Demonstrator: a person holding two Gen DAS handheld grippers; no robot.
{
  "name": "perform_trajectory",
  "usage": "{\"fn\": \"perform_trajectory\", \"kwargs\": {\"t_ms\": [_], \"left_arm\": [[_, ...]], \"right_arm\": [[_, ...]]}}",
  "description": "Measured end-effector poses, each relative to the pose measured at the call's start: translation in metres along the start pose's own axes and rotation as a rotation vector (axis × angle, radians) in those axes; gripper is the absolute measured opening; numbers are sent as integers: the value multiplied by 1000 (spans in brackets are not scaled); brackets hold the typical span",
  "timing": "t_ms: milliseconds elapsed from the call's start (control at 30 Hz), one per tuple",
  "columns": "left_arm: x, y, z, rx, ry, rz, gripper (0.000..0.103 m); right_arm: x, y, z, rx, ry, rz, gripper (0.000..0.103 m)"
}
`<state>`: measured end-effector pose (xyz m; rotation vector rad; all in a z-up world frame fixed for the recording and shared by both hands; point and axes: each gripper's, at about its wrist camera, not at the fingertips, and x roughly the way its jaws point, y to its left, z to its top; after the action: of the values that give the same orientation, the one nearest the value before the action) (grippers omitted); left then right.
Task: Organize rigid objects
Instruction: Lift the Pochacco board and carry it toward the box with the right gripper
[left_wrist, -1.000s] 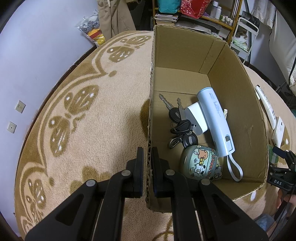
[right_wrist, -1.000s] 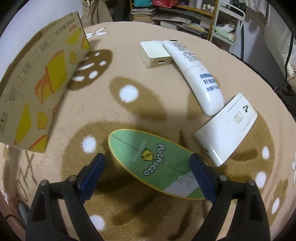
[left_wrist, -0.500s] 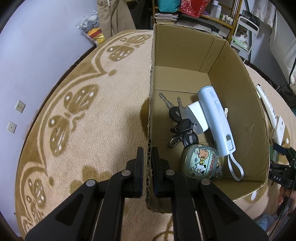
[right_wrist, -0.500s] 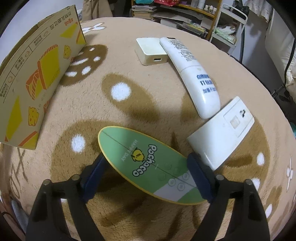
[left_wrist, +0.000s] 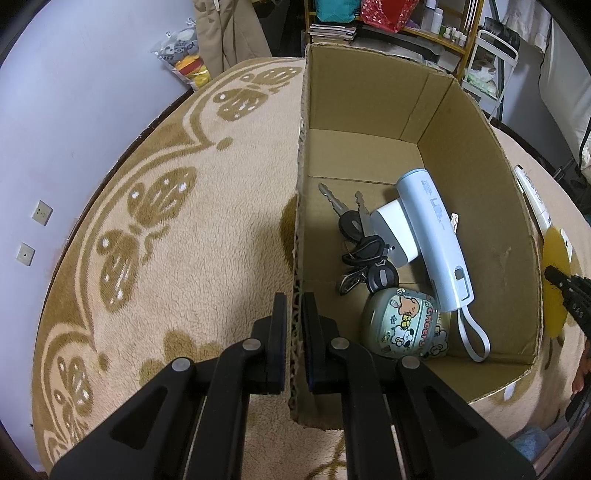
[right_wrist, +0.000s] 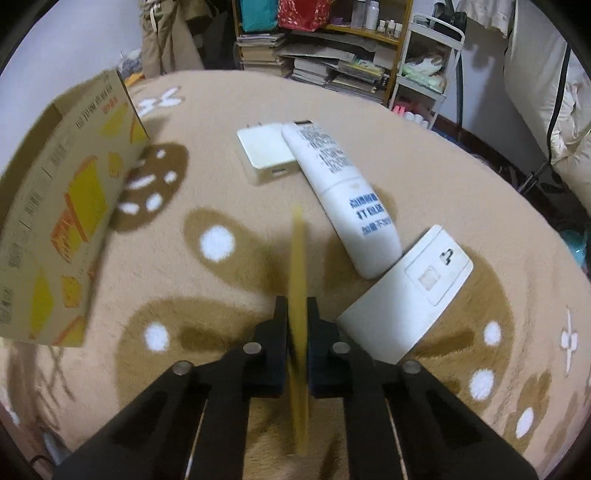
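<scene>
My right gripper (right_wrist: 296, 325), open half second ago, now clamps yellow card (right_wrist: 297, 258) edge-on (blurred); left gripper (left_wrist: 294, 325) still pinches box wall (left_wrist: 297, 258); boxing next.

The cardboard box (left_wrist: 476, 155) is bare in its far half; keys (left_wrist: 360, 243), hair dryer (left_wrist: 436, 236) and cartoon cup (left_wrist: 406, 328) crowd the near end. Beside it, the remote (right_wrist: 340, 192), charger (right_wrist: 266, 151) and white panel (right_wrist: 406, 295) border open rug (right_wrist: 221, 280).

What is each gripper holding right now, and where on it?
Left gripper pinches the cardboard box by its near side wall. Right gripper clamps the flat oval board across its faces, edge-on.
</scene>
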<state>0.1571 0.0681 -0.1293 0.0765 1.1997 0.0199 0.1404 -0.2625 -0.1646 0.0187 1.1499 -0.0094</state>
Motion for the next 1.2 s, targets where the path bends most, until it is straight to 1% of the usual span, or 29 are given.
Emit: {"fn": "perform_trajectory", "kwargs": {"t_ms": [100,233,467,867,933,1033,1200], "left_arm": [[0,0,0,0,-1,-1,8],[0,-1,0,-2,0,-2,8],[1,-1,0,1,-1,0,8],[0,-1,0,-5,-1,-8,8],[0,-1,0,-10,0,-11,8],[-1,0,0,-22,4,-25,7],[-2,0,0,-20,3,-26,7]], "right_arm": [[-5,6,3,-6,-21,18,9],[-9,11,10,3,-28,49,9],[-30,28,20,-5,-71,84,9],[-65,70,55,6,-170,168,9],[-70,75,61,24,-183,174,9],[-76,82,71,47,-200,214,9],[-85,97,82,39,-223,254,9]]}}
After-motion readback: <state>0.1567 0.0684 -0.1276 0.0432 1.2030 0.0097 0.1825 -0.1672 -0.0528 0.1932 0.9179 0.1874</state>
